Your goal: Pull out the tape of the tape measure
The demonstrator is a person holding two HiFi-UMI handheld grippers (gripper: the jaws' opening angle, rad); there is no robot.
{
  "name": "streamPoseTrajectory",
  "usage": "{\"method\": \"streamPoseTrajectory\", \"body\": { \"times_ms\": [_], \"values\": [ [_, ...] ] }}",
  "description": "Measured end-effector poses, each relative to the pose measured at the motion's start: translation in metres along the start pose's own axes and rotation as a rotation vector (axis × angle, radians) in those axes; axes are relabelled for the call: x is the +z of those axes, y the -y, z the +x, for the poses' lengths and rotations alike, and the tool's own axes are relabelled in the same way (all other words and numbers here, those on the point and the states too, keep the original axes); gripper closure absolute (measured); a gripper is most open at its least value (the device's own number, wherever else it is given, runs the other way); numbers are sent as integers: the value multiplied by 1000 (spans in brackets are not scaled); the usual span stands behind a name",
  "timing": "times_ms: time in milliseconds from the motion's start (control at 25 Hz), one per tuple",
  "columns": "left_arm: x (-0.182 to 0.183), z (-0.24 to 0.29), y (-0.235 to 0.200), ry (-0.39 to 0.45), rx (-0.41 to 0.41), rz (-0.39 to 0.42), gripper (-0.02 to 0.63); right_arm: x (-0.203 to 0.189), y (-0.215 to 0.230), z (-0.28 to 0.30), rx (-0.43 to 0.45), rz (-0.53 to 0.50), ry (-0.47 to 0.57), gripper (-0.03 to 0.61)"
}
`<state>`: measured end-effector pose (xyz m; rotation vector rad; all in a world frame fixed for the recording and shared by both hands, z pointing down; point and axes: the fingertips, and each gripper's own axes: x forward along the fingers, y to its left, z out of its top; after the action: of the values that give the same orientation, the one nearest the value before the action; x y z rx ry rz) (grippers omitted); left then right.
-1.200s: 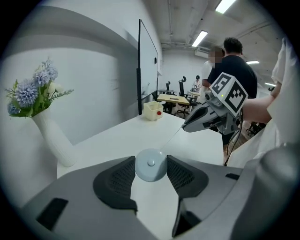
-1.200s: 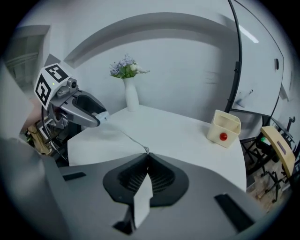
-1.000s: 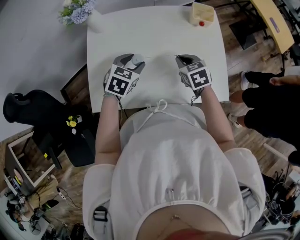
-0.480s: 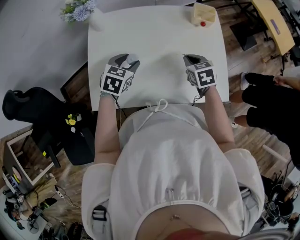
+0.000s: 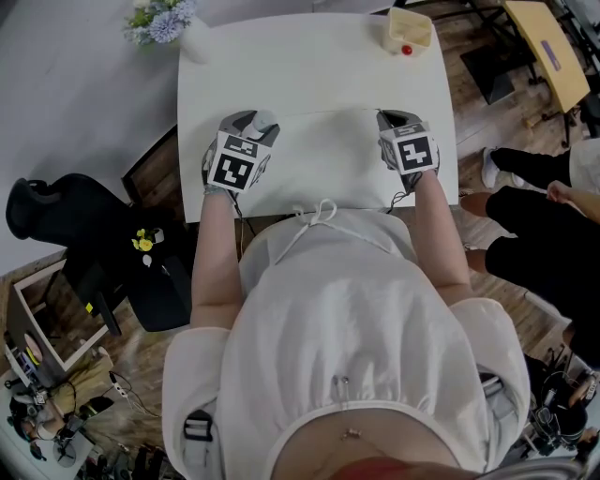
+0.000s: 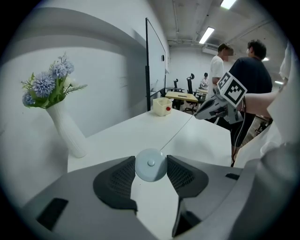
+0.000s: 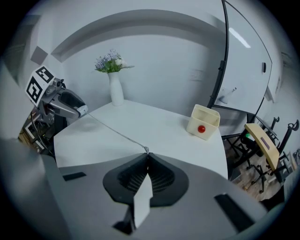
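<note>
Fingers (image 6: pixel 123 177), left gripper (image 5: pixel 261 120): clamped on the tape measure (image 6: pixel 150 165), a round pale-blue case with one pad against each side.
Fingers (image 7: pixel 161 177), right gripper (image 5: pixel 392 118): pressed together, pinching the end of the tape (image 7: pixel 117 132) at their tips.
Landmark: white vase (image 5: pixel 194 42) of blue flowers, at the far left corner of the white table (image 5: pixel 309 75).
Tape measure: on the vase's side of the table, nearer the person than the vase, held over the tabletop.
Tape: drawn out, a thin straight line running from the case away from the vase and across to the right gripper; clear of the tabletop in the left gripper view.
Right gripper: well apart from the vase, over the opposite side of the table.
Cream box (image 5: pixel 405 28): far corner opposite the vase, a red ball (image 5: pixel 404 48) in it.
Bystander: dark trousers (image 5: pixel 534 234), off the table edge farthest from the vase.
</note>
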<state>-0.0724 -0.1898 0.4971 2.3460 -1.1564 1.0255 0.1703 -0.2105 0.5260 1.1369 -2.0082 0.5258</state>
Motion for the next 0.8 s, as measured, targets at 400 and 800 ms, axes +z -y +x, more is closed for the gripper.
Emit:
{"method": "streamPoseTrajectory", "body": {
  "times_ms": [400, 800],
  "values": [
    [-8, -7, -18, 15, 21, -59, 387, 0, 17, -2, 1, 46, 28, 571],
    [-19, -16, -47, -5, 85, -100, 387, -13, 41, -3, -63, 50, 2, 571]
  ]
}}
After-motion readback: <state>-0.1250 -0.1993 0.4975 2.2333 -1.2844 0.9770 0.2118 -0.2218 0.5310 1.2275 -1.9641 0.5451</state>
